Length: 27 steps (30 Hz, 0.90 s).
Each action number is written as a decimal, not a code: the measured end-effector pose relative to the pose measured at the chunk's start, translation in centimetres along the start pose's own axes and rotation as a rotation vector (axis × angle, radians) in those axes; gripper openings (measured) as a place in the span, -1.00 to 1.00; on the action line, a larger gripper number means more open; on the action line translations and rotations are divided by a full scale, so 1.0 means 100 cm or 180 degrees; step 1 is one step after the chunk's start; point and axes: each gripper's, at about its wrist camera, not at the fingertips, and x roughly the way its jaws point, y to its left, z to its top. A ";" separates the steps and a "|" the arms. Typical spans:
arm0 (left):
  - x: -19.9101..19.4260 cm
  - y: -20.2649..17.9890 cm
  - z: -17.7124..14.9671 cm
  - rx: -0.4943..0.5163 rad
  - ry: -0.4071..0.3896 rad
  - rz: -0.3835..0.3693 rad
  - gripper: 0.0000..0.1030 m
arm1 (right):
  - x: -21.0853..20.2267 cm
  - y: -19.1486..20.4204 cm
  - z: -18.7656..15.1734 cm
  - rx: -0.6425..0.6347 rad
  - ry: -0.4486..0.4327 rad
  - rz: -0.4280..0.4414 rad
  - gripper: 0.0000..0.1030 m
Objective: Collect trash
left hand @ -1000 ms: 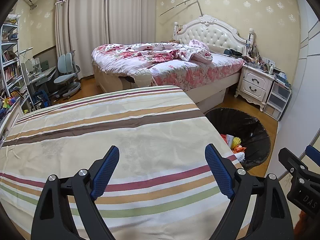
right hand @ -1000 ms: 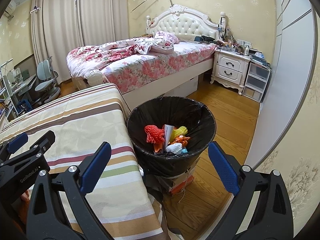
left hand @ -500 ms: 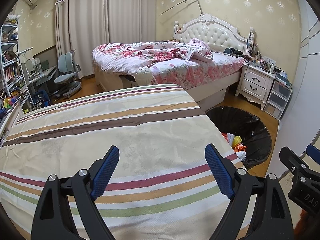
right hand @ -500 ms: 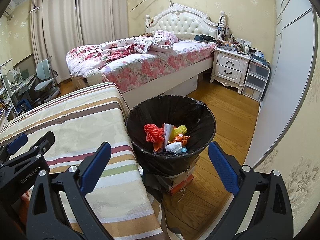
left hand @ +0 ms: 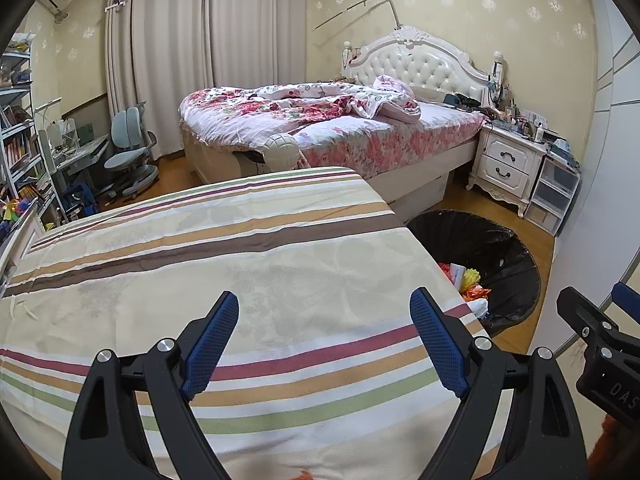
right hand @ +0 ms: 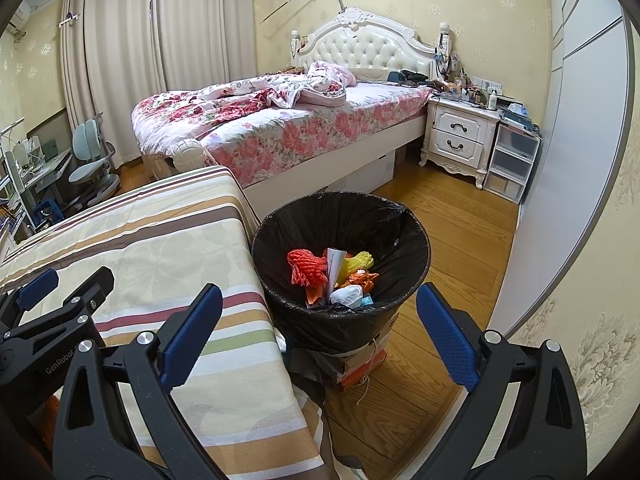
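A black-lined trash bin [right hand: 408, 240] stands on the floor by the right edge of the striped table [right hand: 160, 248]. It holds red netting [right hand: 306, 266], yellow and orange scraps and white paper. The bin also shows in the left wrist view [left hand: 516, 264]. My right gripper [right hand: 320, 312] is open and empty, held above the bin's near rim. My left gripper [left hand: 324, 324] is open and empty above the striped tablecloth [left hand: 240, 272]. The left gripper also shows at the left edge of the right wrist view [right hand: 60, 292].
A floral bed [left hand: 328, 128] lies behind the table. A white nightstand [right hand: 460, 136] and plastic drawers [right hand: 512, 160] stand at the back right. A desk chair [left hand: 128, 152] and shelves [left hand: 16, 132] are at the left. A white wardrobe [right hand: 580, 160] borders the wooden floor [right hand: 448, 216].
Both views have shifted very slightly; the grippers stay open and nearly still.
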 end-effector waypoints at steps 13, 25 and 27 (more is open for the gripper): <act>0.003 -0.002 0.000 0.0010 0.0015 -0.0011 0.65 | 0.001 -0.001 0.000 0.0001 0.0009 0.0001 0.85; 0.006 -0.003 -0.003 0.0046 -0.0009 0.0027 0.67 | 0.001 -0.001 -0.002 -0.0007 0.0013 0.0012 0.85; 0.009 0.000 -0.003 0.0029 0.0029 0.0056 0.66 | 0.002 0.000 -0.004 -0.0014 0.0011 0.0019 0.85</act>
